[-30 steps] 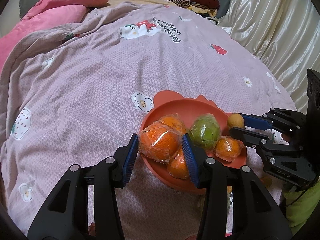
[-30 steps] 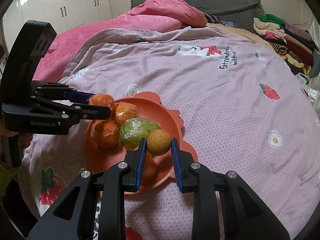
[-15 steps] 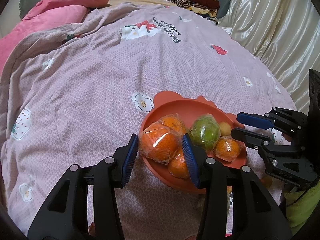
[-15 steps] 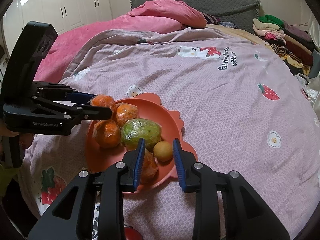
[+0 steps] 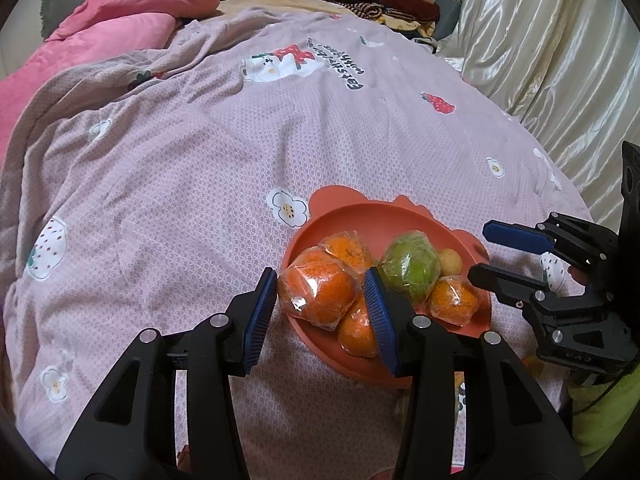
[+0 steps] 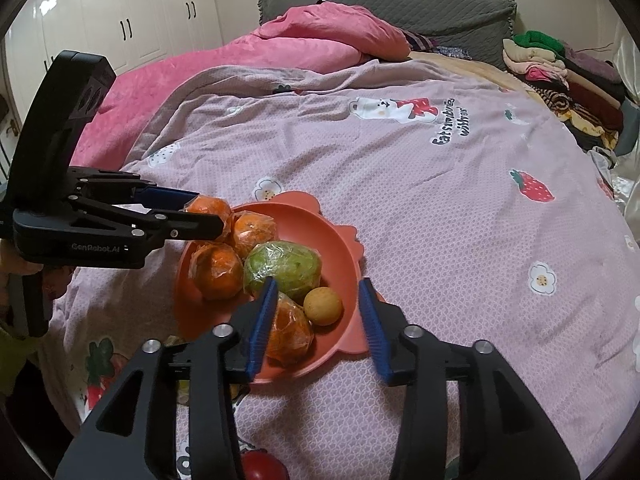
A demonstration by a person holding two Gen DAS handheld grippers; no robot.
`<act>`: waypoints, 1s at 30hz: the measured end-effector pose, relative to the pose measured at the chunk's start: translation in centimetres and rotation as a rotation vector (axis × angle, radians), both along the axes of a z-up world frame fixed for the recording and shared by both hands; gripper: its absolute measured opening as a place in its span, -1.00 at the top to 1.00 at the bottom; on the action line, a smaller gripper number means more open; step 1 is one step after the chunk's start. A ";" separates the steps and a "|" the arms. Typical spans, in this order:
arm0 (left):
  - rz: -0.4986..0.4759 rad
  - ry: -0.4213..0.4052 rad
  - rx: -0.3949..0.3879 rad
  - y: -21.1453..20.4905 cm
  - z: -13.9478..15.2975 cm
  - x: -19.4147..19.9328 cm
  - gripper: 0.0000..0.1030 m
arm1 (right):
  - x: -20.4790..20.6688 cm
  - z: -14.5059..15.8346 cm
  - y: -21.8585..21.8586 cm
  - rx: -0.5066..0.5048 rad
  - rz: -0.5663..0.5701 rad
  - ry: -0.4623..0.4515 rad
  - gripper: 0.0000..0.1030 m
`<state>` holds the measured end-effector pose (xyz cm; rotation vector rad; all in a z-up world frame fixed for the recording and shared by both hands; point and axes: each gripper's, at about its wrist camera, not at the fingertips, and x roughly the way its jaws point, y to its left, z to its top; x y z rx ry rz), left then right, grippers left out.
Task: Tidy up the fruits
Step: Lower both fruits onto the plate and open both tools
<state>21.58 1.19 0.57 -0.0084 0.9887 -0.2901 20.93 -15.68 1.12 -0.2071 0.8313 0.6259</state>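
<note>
The left tongs (image 5: 320, 304) are clamped on a plastic-wrapped orange (image 5: 318, 294) at the near-left rim of the coral bowl (image 5: 384, 216), which rests on the lilac bedspread (image 5: 200, 160). Right of them lie more wrapped oranges and a wrapped green fruit (image 5: 408, 264). The right tongs (image 6: 316, 320) have just been opening; their jaws stand apart, and the small yellow-brown fruit (image 6: 323, 306) lies loose in the bowl between them, touched by neither pad.
</note>
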 end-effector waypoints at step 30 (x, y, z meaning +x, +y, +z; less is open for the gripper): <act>0.017 -0.063 -0.022 0.5 2.4 -1.8 -0.23 | -1.0 1.1 -0.8 0.004 -0.051 -0.038 -0.45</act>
